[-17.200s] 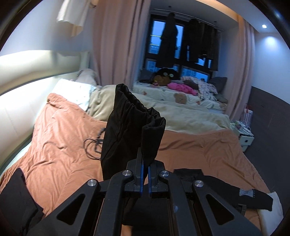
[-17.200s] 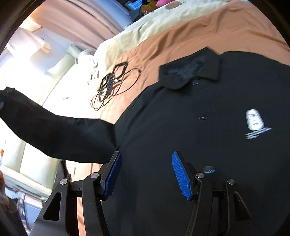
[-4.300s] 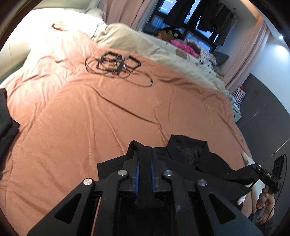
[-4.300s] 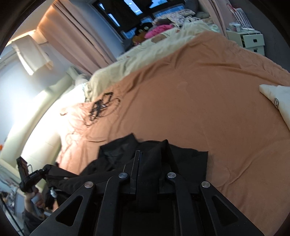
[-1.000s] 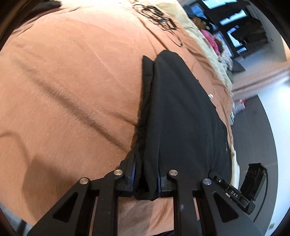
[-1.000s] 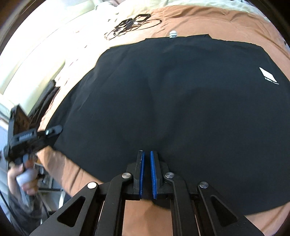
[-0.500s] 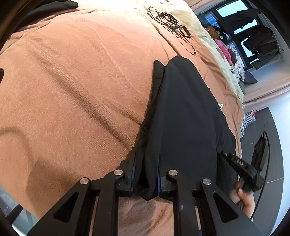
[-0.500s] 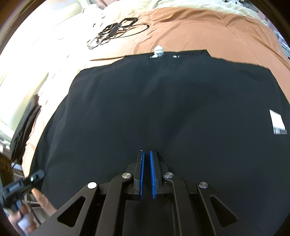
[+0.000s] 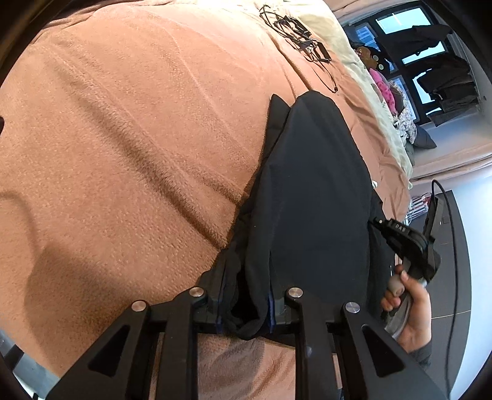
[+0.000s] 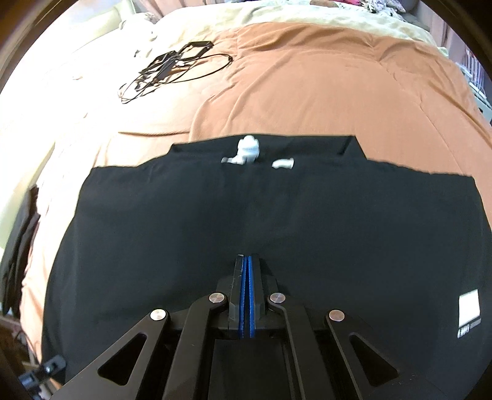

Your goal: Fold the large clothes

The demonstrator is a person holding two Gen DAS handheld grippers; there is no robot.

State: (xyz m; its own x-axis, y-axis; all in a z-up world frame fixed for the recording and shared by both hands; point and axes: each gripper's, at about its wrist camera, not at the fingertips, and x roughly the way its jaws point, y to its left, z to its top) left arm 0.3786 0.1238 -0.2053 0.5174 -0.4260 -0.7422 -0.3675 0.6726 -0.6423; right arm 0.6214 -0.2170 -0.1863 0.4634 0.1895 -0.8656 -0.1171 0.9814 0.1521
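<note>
Lying spread flat across the near part of the orange-brown blanket point(image 10: 323, 77) is the black shirt point(image 10: 246, 215), folded so that its far edge is running straight across the bed. A white printed label point(image 10: 469, 306) is showing on the cloth at the right, and small white pieces point(image 10: 249, 149), too blurred to name, are sitting at the middle of the far edge.

The left gripper point(image 9: 244, 303) is holding a bunched corner of the shirt point(image 9: 307, 184); several layers of black cloth are filling the narrow gap between its blue-lined jaws and spilling out beneath them. From that side the garment is stretching away as a long dark strip over the blanket point(image 9: 138, 138).

The right gripper point(image 10: 246, 303) is hovering low over the middle of the shirt with its blue pads pressed together, having just been closing, and no cloth is showing between them. In the left wrist view its black handle point(image 9: 406, 243) is visible at the shirt's right edge, gripped by a hand point(image 9: 409, 304) in a grey sleeve.

A tangle of black cables point(image 10: 172, 69) is lying well beyond the shirt near the cream bedding point(image 10: 292, 15). Another dark garment point(image 10: 18, 258) is hanging at the left edge of the bed. Far off, dark clothes point(image 9: 442, 77) are hanging before a window.
</note>
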